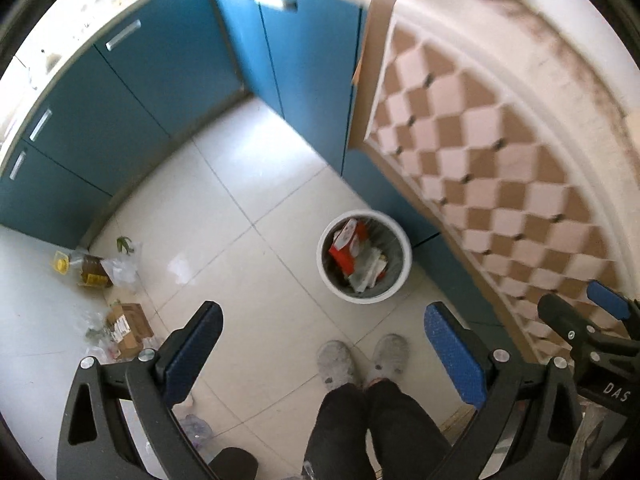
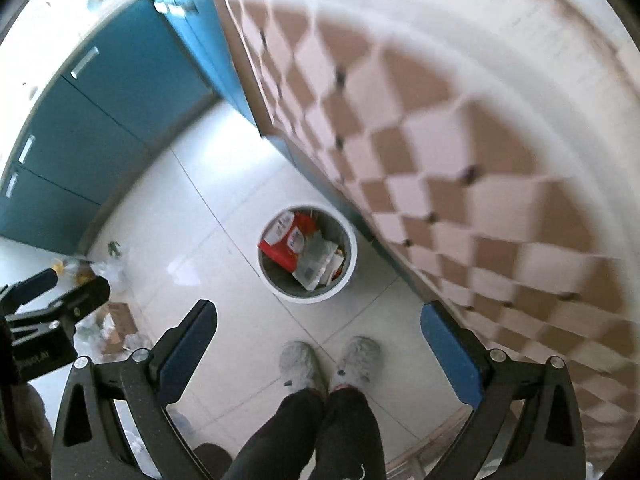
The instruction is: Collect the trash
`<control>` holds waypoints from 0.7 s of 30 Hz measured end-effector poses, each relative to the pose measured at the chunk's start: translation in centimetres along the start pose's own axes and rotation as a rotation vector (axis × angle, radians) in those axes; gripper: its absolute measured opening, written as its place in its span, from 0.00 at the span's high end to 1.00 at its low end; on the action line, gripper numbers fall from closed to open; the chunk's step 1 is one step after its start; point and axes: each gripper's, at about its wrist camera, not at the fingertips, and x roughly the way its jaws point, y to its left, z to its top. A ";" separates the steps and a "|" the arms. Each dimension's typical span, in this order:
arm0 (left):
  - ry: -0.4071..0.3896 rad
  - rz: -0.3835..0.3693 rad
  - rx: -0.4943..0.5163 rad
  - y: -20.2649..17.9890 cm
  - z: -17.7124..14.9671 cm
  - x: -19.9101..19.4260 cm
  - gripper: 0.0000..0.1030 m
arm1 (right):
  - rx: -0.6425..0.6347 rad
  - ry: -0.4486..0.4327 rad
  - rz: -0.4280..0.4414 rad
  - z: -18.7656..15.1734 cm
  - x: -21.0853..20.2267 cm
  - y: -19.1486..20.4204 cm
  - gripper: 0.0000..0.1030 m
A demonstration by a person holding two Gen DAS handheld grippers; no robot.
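Left gripper [image 1: 324, 354]: black frame with blue pads, pointing steeply down at the floor; jaws spread to their widest, nothing between them.
Right gripper [image 2: 319, 348]: same build, same steep downward aim; jaws equally wide, empty.
Bin: round white plastic waste bin [image 1: 402, 276] stands upright on the pale tiled floor [image 1: 248, 184], mouth facing straight up, near the blue kitchen cabinets [image 1: 132, 92] and the counter draped with a brown-and-cream checked cloth [image 1: 496, 168]. It already holds a red-and-white carton [image 1: 347, 245] and crumpled clear wrappers.
Remaining trash: a heap lies well apart from the bin, beside the cabinet plinth.
Bottle: a plastic bottle of amber liquid with a yellow cap [image 1: 82, 269] lies on its side; long axis roughly level across the left wrist view, cap pointing to the picture's left, away from the bin.
Box: flat brown cardboard box [image 1: 130, 326] lies flat, label upward, long axis on a slant; loose clear film surrounds it.
Person: grey slippers [image 1: 362, 362] stand between heap and bin.
Risk 1: the bottle is round and may roll from the pads if gripped across its length.
Risk 2: film is thin; jaws may close on air or drag neighbouring scraps.
Risk 3: the carton stands high in the bin, so added pieces could slide out.
Risk 4: both views are blurred; small scraps may be overlooked.
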 end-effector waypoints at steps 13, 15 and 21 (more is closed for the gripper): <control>-0.177 -0.070 0.007 -1.1 -0.9 -16.3 0.00 | -0.012 -0.130 0.043 -1.0 -21.7 -0.2 0.00; -0.199 -0.080 -0.008 -1.1 -1.2 -18.2 0.00 | -0.024 -0.154 0.059 -1.1 -24.2 -0.2 0.00; -0.248 -0.139 -0.065 -2.0 -2.1 -22.5 0.00 | -0.066 -0.188 0.137 -1.0 -29.6 -1.2 0.00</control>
